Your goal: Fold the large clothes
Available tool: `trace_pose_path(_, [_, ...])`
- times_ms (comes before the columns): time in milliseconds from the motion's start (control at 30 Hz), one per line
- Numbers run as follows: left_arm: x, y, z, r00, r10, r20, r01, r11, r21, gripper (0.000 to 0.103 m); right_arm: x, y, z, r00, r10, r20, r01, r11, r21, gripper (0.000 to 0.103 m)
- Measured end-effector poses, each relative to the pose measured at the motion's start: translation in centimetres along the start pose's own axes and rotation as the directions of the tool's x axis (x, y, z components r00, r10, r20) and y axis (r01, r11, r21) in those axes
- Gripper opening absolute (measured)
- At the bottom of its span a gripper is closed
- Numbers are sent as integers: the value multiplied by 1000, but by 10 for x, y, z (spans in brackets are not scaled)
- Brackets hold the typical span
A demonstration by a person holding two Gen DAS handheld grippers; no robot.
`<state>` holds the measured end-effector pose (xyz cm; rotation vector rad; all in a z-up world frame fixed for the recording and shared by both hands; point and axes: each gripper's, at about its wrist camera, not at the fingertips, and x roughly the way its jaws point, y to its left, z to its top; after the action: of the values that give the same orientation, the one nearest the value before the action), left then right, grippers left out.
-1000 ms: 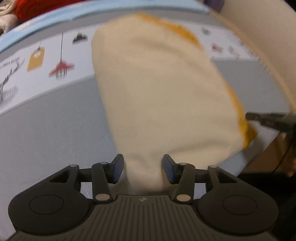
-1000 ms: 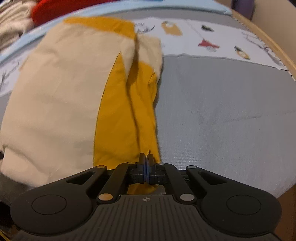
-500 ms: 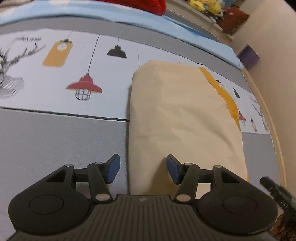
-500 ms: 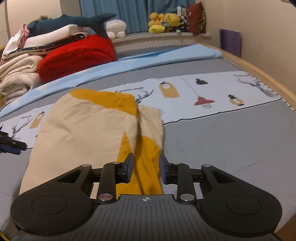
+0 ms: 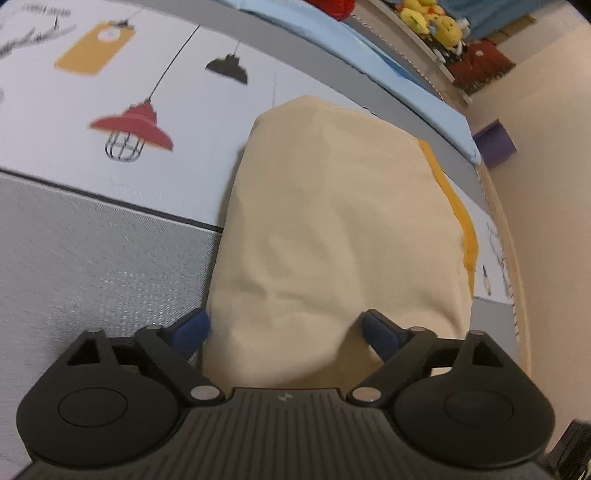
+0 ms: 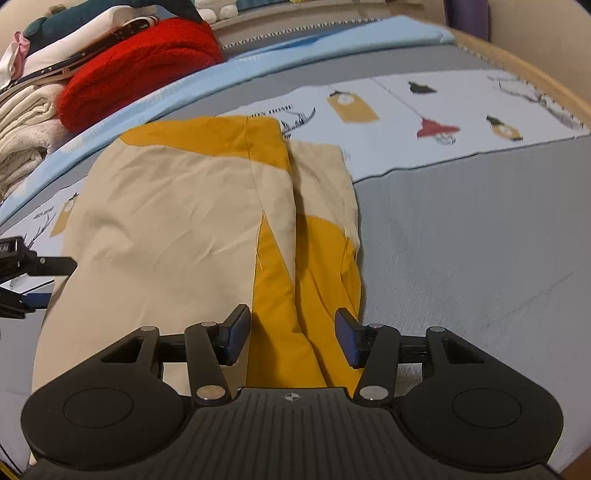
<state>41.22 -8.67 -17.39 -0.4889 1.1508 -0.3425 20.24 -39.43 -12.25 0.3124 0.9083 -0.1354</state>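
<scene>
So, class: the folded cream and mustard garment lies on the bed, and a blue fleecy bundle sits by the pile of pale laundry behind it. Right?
Not quite: the fleecy bundle is red, as the right wrist view shows. The cream and mustard garment does lie folded on the bed, with the pale laundry behind it.

SITE: home bedroom | SURFACE: bed (image 6: 480, 229) with grey cover and a white band printed with lamps and deer | FAR LEFT: stacked folded laundry (image 6: 26, 122) beside a red fleece blanket (image 6: 136, 70) | FAR RIGHT: shelf (image 5: 413, 40) carrying yellow plush toys (image 5: 432, 20) | BACKGROUND: blue curtain (image 5: 491, 16), beige wall (image 5: 546, 147)
</scene>
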Motion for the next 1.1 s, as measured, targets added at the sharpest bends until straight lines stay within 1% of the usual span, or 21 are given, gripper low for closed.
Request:
trace_pose_path(67, [9, 7, 2, 999, -36, -1, 36, 998, -49, 98, 2, 0, -1, 1000, -5, -10, 5, 1000, 2, 53])
trace_pose_path(167, [22, 16, 4, 996, -87, 0, 87, 990, -112, 98, 2, -2, -2, 1000, -3, -17, 4, 1000, 14, 52])
trace_pose_path(200, [24, 17, 4, 996, -94, 4, 94, 988, -122, 98, 3, -1, -2, 1000, -3, -19, 4, 1000, 16, 52])
trace_pose_path(233, [25, 16, 5, 995, -99, 14, 100, 987, -122, 96, 3, -1, -2, 1000, -3, -22, 4, 1000, 16, 52])
trace_pose_path(267, [25, 14, 4, 995, -99, 27, 101, 989, -110, 90, 4, -1, -2, 1000, 0, -24, 0, 1000, 18, 50])
trace_pose_path(300, [23, 11, 4, 995, -91, 36, 94, 991, -94, 86, 5, 0, -2, 1000, 9, -28, -8, 1000, 18, 41])
trace_pose_path(367, [17, 2, 3, 995, -78, 62, 82, 995, -61, 72, 7, 5, -2, 999, 29, -39, -29, 1000, 6, 20])
trace_pose_path(400, [14, -1, 3, 994, -79, 75, 83, 995, -50, 68, 9, 8, -3, 999, 28, -42, -28, 1000, -10, 14])
trace_pose_path(467, [3, -6, 4, 990, -92, 104, 96, 995, -35, 54, 11, 14, -4, 998, 35, -47, -36, 999, -19, 6])
trace_pose_path(567, [-15, -14, 5, 985, -107, 137, 107, 994, 12, 47, 13, 20, -6, 998, 44, -43, -45, 999, -9, 4])
trace_pose_path(667, [-37, -15, 9, 980, -108, 169, 102, 994, 46, 46, 13, 27, -5, 998, 58, -34, -58, 998, 10, 3])
trace_pose_path(767, [-60, 0, 17, 977, -86, 194, 77, 996, 54, 46, 14, 43, -5, 995, 94, -29, -94, 996, 2, 2])
trace_pose_path(900, [-92, 38, 37, 978, -54, 200, 61, 998, -27, 47, 17, 81, -7, 986, 165, -26, -166, 985, -45, 2])
trace_pose_path(933, [-101, 50, 41, 979, -42, 202, 54, 997, -55, 49, 17, 91, -7, 982, 186, -22, -187, 981, -60, 2])
trace_pose_path(1000, [-114, 69, 49, 979, 1, 204, 17, 996, -88, 60, 13, 111, -9, 973, 230, 5, -228, 969, -98, 1])
trace_pose_path(1033, [-120, 79, 53, 978, 42, 205, -21, 994, -103, 69, 12, 118, -8, 969, 245, 15, -242, 963, -118, 1])
trace_pose_path(1067, [-125, 90, 56, 976, 92, 199, -68, 990, -121, 71, 11, 124, -9, 969, 247, 14, -242, 960, -137, 1])
trace_pose_path(1100, [-131, 101, 57, 972, 138, 189, -112, 984, -140, 71, 14, 129, -11, 973, 229, 1, -226, 963, -150, 1])
